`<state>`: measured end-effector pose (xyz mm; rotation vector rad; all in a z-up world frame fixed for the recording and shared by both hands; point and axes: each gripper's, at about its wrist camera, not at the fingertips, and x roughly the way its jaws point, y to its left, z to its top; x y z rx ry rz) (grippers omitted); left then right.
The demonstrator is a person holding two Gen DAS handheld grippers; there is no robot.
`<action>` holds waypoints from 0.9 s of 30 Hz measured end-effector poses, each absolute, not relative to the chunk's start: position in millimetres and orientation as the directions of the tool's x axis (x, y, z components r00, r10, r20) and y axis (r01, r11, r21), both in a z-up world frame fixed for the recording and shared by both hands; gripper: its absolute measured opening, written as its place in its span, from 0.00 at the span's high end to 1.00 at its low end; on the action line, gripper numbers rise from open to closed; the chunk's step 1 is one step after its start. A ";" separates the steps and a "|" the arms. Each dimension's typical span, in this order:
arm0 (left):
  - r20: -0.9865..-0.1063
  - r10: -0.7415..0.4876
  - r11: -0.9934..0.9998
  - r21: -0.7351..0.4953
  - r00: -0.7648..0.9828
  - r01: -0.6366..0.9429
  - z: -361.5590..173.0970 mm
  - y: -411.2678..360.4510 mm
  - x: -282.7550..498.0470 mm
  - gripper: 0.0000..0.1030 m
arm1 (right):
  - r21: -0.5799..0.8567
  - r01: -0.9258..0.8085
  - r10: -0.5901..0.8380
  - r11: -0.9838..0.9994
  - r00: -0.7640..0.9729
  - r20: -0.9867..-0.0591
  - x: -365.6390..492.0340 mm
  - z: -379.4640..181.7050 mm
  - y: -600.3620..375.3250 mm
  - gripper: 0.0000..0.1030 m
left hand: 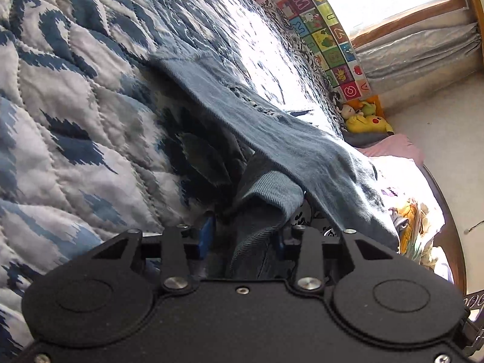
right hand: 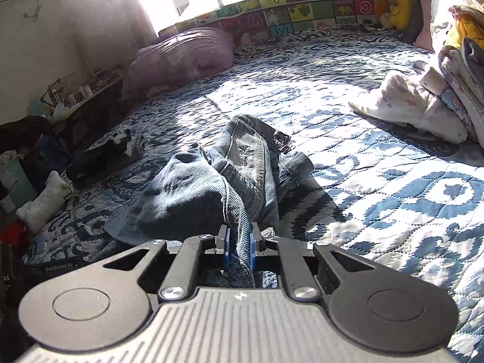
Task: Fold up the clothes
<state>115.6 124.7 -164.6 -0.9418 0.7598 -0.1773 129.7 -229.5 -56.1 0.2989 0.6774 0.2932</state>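
A pair of faded blue jeans (right hand: pixel 217 178) lies bunched on the blue-and-white quilt (right hand: pixel 393 187). My right gripper (right hand: pixel 239 242) is shut on a thick fold of the denim, with the blue pads pressing it from both sides. In the left wrist view the jeans (left hand: pixel 272 133) stretch up and away over the quilt (left hand: pixel 75 106), lifted off it. My left gripper (left hand: pixel 245 236) holds a bunch of denim between its blue pads, and the fabric hides the fingertips.
A stack of folded clothes (right hand: pixel 456 69) and a white garment (right hand: pixel 414 106) sit at the bed's right. A pink pillow (right hand: pixel 181 57), a dark garment (right hand: pixel 103 154), an alphabet mat (right hand: pixel 287 15) and yellow plush toys (left hand: pixel 366 118) line the bed's edges. A cluttered shelf (right hand: pixel 75 93) stands left.
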 end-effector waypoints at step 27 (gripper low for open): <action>-0.460 -0.304 0.698 -0.703 0.834 -0.134 -118.2 146.8 95.9 1.00 | 0.643 0.066 0.420 0.763 0.705 -0.571 107.7 -142.7 -285.5 0.80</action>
